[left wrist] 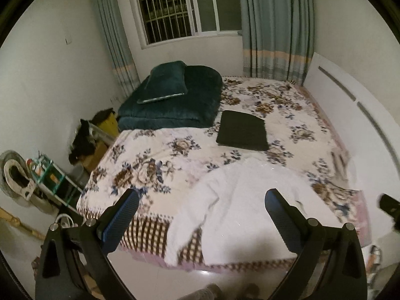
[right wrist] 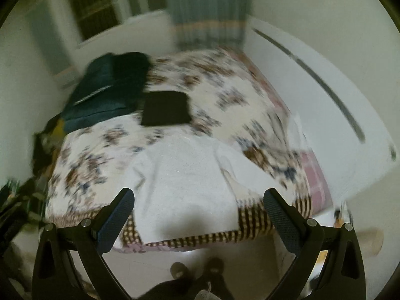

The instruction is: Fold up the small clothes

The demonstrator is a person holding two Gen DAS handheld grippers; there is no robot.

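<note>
A white garment (left wrist: pixel 240 200) lies spread on the near end of the floral bed, one part hanging over the front edge; it also shows in the right wrist view (right wrist: pixel 185 190). A folded black garment (left wrist: pixel 242 131) lies flat further back on the bed, also in the right wrist view (right wrist: pixel 166 111). My left gripper (left wrist: pixel 202 197) is open and empty, held above the near edge of the white garment. My right gripper (right wrist: pixel 200 197) is open and empty, above the same garment; that view is blurred.
A dark teal folded quilt (left wrist: pixel 175 105) with a pillow (left wrist: pixel 166 82) sits at the back left of the bed (left wrist: pixel 287 110). A white headboard (left wrist: pixel 350 105) runs along the right. Cluttered shelves and bags (left wrist: pixel 50 175) stand on the floor at the left. Feet (right wrist: pixel 197 270) show below.
</note>
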